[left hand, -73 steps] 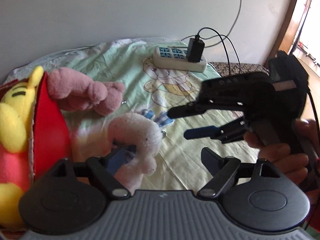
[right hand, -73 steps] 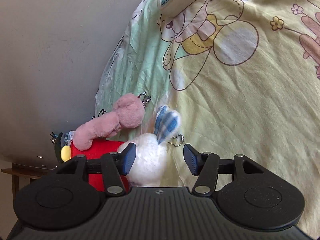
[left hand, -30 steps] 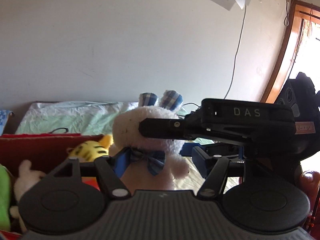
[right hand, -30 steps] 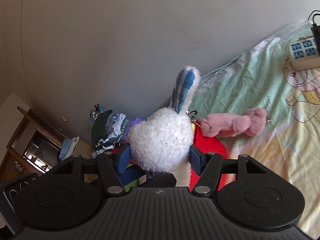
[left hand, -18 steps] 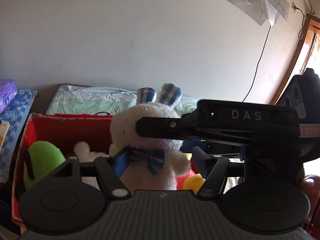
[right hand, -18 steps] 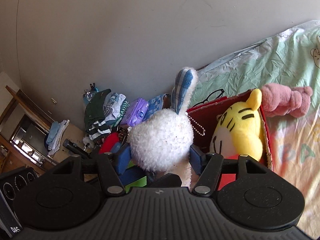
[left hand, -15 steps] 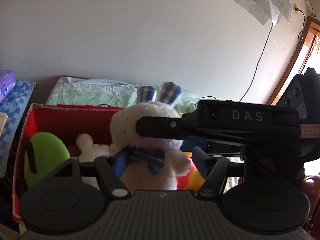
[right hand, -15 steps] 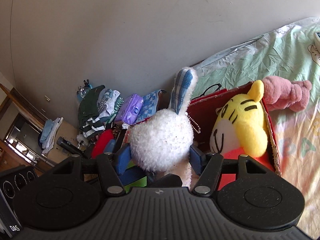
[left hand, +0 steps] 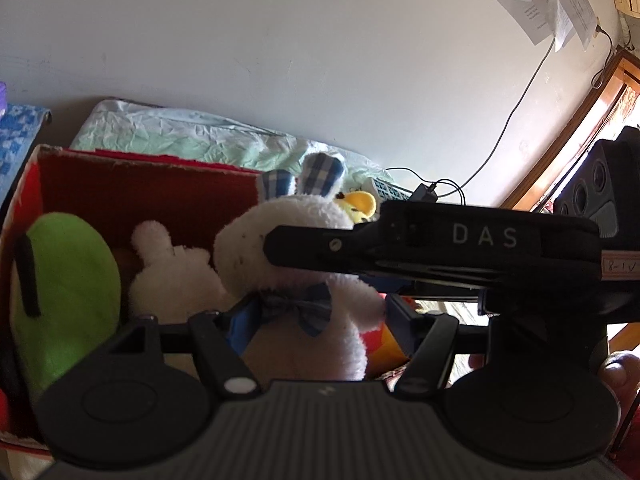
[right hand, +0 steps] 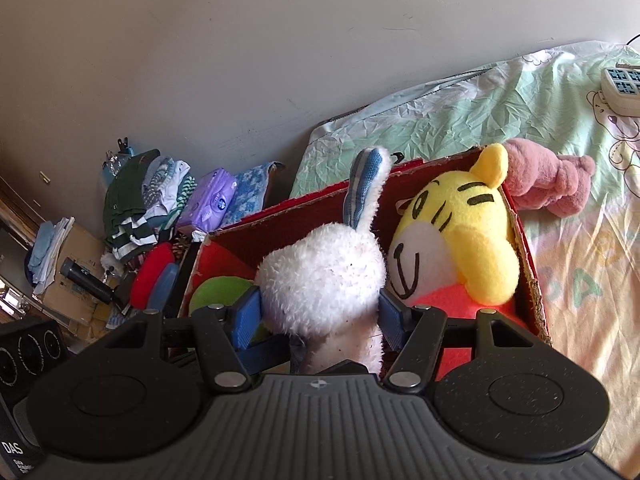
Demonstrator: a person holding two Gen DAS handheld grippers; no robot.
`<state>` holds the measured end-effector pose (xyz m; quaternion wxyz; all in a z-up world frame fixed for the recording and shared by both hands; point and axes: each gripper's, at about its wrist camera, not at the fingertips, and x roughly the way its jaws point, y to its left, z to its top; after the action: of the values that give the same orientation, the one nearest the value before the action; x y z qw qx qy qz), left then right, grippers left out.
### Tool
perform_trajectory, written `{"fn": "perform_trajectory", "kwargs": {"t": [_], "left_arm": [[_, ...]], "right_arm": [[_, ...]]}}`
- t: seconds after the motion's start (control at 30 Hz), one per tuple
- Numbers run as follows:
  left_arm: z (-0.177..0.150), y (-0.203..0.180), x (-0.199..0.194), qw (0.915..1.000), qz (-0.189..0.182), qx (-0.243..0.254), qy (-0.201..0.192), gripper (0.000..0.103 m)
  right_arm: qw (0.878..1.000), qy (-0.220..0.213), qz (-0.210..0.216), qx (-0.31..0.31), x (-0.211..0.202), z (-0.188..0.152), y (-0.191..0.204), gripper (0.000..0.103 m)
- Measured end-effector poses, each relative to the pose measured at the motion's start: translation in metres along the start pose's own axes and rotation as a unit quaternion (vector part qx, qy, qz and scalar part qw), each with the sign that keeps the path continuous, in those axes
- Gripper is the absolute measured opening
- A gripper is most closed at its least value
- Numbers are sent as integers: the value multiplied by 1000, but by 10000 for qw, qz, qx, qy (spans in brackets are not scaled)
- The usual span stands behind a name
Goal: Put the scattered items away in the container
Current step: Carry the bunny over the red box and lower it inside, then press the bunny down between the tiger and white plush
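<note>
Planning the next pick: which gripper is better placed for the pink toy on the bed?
Probably right: the pink toy lies right of the red box, in the right gripper's view only.

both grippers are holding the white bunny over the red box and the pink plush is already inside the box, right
Not quite: the pink plush lies on the bedsheet outside the red box, as the right wrist view shows. Both the left gripper and right gripper do hold the white bunny over it.

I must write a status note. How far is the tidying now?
Done: a yellow tiger plush, a green plush and a small white plush lie in the red cardboard box. In hand: both grippers, left and right, hold the white bunny plush over it. Left: a pink plush on the bedsheet.
</note>
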<state>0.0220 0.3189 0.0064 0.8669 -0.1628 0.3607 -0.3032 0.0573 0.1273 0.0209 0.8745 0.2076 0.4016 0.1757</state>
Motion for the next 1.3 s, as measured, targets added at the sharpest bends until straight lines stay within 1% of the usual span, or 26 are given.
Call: {"fn": "perform_trajectory", "kwargs": {"t": [0.1,0.2,0.3,0.43,0.6,0.7,0.87,0.97,1.0,1.03,1.13,1.2,1.3], "left_arm": [[-2,5,8,9998,7,-84,160,67],[-3,8,14,9996,3,-132,246,67],[-3,8,17,9995,26,-77,289,67],[-4,9,23,9992,70,-65,383,67],[-5,12,29,9986,83,-180,488,67],[-4,13,33,9983,83,-245,524,68],[-6,13,35,9976,172,-242,631,68],[-3,16,34,9975,171,-293,618,68],[-2,16,32,9978,201,-264,578,69],[-1,16,30,9979,261,-231,551,72],[2,14,28,9976,359,-188,565,73],[4,13,28,9971,406,-182,610,73],[5,7,31,9962,534,-29,691,75]], "right_arm": [[9998,117,-130,-44,10,-2,-2,64],[9997,182,-174,-65,16,-2,-5,64],[9996,235,-141,-5,19,-1,-10,64],[9993,317,-178,-92,24,1,-10,64],[9980,433,-348,-311,31,4,-7,65],[9978,493,-328,-304,32,6,-9,65],[9984,523,-173,-100,23,8,-15,68],[9991,391,-155,-29,12,10,-14,68],[9994,322,-148,-4,8,10,-15,68],[9996,251,-116,23,3,11,-15,68],[9999,67,-80,63,-7,13,-15,62],[9999,1,-116,21,-9,13,-12,54],[9998,48,-165,-86,-4,12,-7,50]]}}
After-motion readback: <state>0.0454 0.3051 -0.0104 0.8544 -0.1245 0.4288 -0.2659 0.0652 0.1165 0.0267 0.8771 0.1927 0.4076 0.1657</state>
